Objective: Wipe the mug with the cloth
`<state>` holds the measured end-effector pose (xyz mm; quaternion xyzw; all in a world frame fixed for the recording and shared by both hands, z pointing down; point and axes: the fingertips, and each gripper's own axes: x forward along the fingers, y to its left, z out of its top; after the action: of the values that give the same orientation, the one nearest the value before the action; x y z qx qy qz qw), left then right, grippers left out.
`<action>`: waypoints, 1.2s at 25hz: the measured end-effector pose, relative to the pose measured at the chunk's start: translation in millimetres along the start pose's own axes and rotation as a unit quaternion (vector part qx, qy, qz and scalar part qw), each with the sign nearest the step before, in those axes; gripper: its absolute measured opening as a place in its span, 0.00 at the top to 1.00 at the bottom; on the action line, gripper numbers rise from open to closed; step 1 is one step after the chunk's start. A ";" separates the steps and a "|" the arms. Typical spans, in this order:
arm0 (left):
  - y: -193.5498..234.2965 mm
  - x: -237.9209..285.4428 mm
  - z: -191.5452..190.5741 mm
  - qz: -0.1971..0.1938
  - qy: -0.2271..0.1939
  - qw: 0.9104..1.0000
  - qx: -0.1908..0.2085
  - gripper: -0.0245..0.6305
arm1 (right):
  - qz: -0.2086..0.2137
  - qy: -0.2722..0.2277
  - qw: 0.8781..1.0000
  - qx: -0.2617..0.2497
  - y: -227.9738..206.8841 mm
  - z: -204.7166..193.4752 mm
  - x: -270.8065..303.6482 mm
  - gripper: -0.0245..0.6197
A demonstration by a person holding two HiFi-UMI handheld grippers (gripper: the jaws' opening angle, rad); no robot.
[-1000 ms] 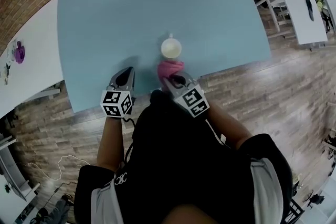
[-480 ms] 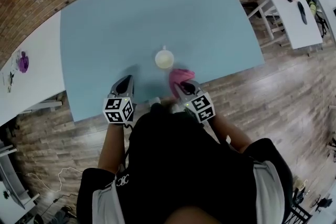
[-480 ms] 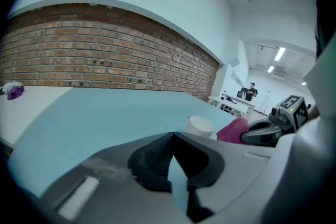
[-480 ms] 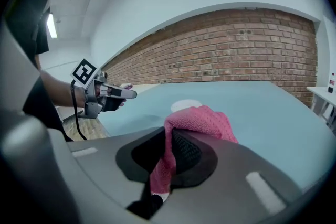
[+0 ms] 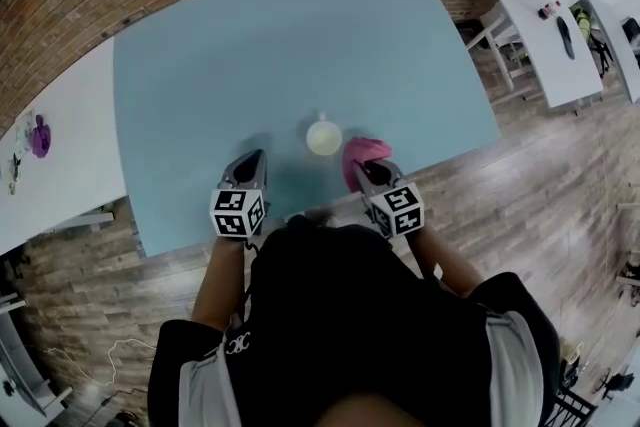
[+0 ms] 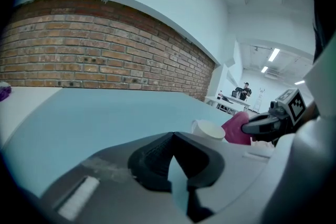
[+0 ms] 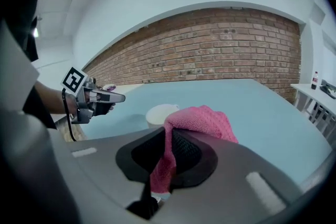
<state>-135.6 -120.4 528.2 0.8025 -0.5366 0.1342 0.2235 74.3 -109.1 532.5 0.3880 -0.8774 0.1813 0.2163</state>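
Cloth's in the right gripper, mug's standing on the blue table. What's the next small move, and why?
Probably ease the right gripper toward the mug until the pink cloth meets its side. The cloth is clamped in the jaws but sits beside the upright mug, apparently not touching. The left gripper is shut and empty, so nothing steadies the mug: go gently.
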 end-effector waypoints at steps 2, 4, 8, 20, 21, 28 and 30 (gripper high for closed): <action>2.2 7.6 1.7 -0.012 0.002 1.000 -0.003 0.95 | -0.020 0.002 1.000 0.012 -9.0 4.0 3.5 0.90; 3.3 13.5 2.0 -0.025 0.002 1.000 -0.006 0.95 | -0.039 0.007 0.999 0.017 -17.3 7.3 7.1 0.90; 4.2 21.9 -2.2 -0.052 0.014 0.999 -0.008 0.95 | -0.076 0.005 0.997 0.018 -33.5 14.5 11.5 0.90; 11.0 29.2 7.9 -0.058 0.021 0.998 -0.023 0.95 | -0.122 0.010 0.992 0.021 -82.9 34.6 3.7 0.90; 9.0 29.2 7.5 -0.053 0.020 0.998 -0.026 0.95 | -0.118 0.014 0.993 0.018 -87.0 34.9 5.1 0.90; 11.3 29.9 5.0 0.024 0.009 0.998 -0.056 0.95 | -0.062 0.035 0.997 -0.027 -120.3 39.3 23.5 0.90; 4.8 28.6 2.9 0.047 0.006 0.997 -0.064 0.95 | -0.042 0.036 0.998 -0.036 -133.4 43.5 27.9 0.90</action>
<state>-129.0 -146.3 539.7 0.7598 -0.5798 0.1144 0.2711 148.3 -231.4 530.5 0.4101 -0.8577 0.1541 0.2691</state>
